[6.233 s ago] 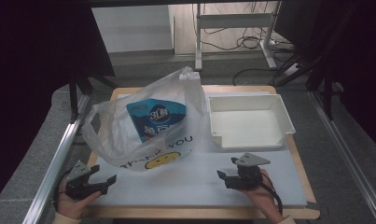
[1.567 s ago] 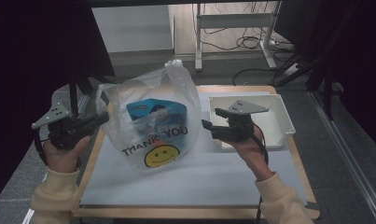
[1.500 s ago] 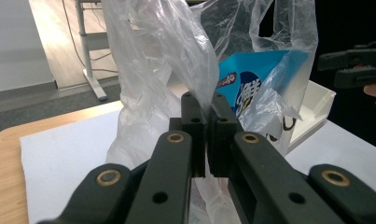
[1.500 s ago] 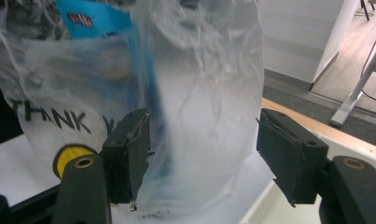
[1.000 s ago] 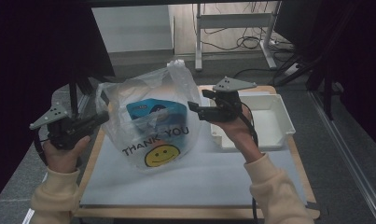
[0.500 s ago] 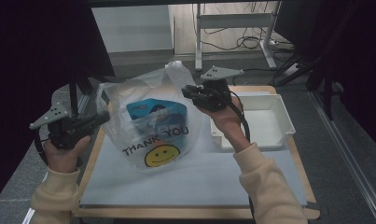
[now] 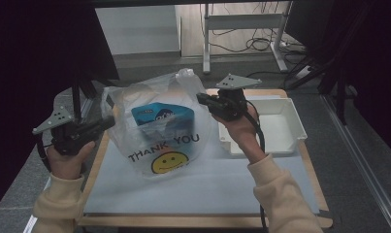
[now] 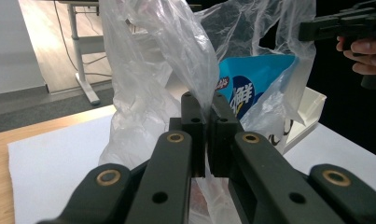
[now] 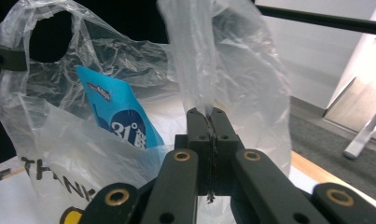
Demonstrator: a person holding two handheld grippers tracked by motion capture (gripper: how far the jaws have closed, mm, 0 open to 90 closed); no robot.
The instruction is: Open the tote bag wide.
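You had one plastic bag (image 7: 159, 131) standing on the white sheet (image 7: 203, 184) that covered the table (image 7: 307, 170), left of the middle, and you held it from both sides. Your left tongs (image 8: 202, 121) were pressed together on a fold of the bag's film at its left edge; in the left gripper view the plastic ran down between the pads. Your right tongs (image 9: 209, 135) had just been closing and were pinching a strip of film at the bag's upper right, with the plastic rising straight out of the jaws in the right gripper view.

The bag was clear and carried the words "THANK YOU" in dark letters above one yellow smiley face (image 7: 166, 164). Inside it stood one blue packet (image 7: 161, 116) with a round dark-blue badge; on it you could read "31°" in the right gripper view, and the other print was too small to make out.

One white tray (image 7: 290, 121) sat on the table to the right of the bag, beside your right hand (image 7: 239, 128).
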